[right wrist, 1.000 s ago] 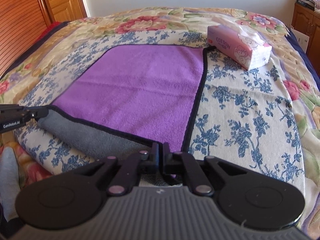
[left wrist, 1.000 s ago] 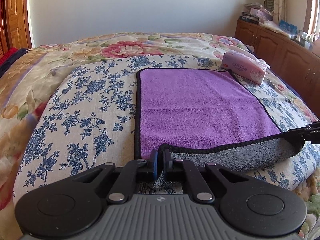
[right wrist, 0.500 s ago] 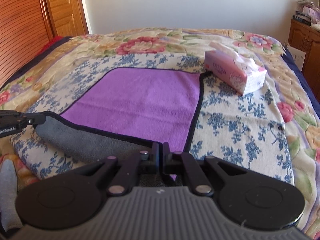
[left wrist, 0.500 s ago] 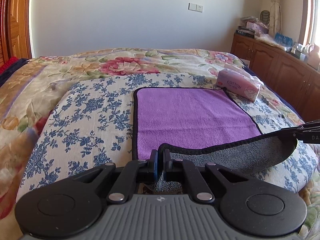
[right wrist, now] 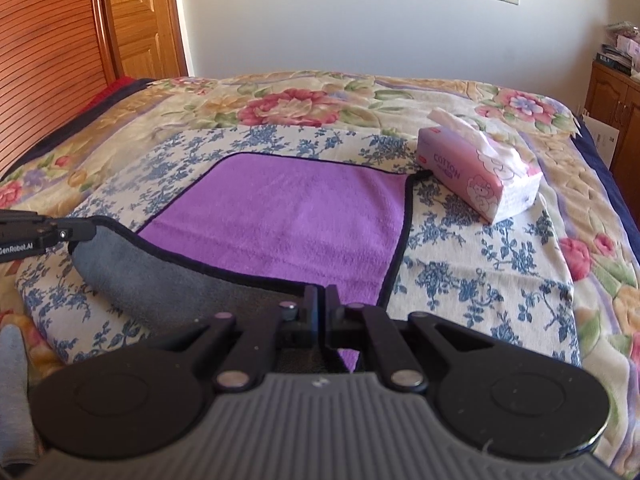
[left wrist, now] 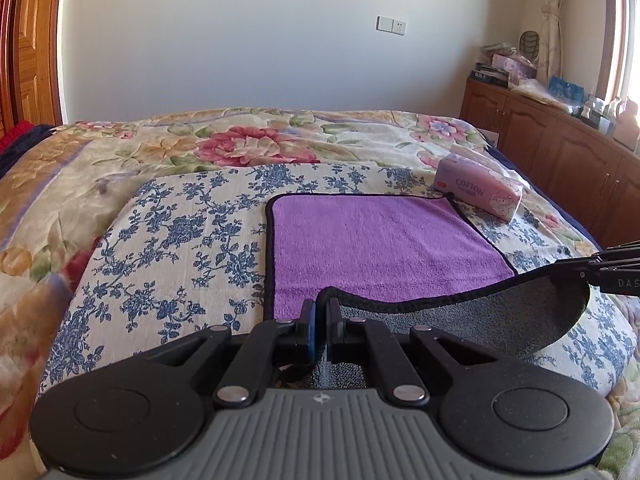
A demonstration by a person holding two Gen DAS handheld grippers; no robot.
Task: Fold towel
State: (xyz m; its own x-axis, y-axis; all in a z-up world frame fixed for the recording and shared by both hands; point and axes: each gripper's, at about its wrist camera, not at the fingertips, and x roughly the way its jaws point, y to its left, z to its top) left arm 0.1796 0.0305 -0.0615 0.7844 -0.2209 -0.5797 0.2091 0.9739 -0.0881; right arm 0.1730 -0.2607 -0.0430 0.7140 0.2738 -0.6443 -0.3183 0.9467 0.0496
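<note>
A purple towel [left wrist: 380, 248] with a black hem and a grey underside lies on the blue-flowered cloth on the bed; it also shows in the right wrist view [right wrist: 288, 224]. My left gripper [left wrist: 320, 312] is shut on the towel's near left corner. My right gripper [right wrist: 320, 300] is shut on the near right corner. Both corners are lifted, so the near edge hangs between them with the grey underside [left wrist: 480, 320] turned up. The right gripper shows at the right edge of the left wrist view [left wrist: 600, 272], and the left gripper at the left edge of the right wrist view [right wrist: 44, 232].
A pink tissue pack [left wrist: 480, 192] lies on the bed by the towel's far right corner, also in the right wrist view [right wrist: 476, 172]. Wooden cabinets [left wrist: 560, 144] with clutter stand on the right. A wooden door [right wrist: 136, 20] is at the left.
Both grippers have risen with the towel's near corners. More of the near edge is off the bed and more grey underside shows.
</note>
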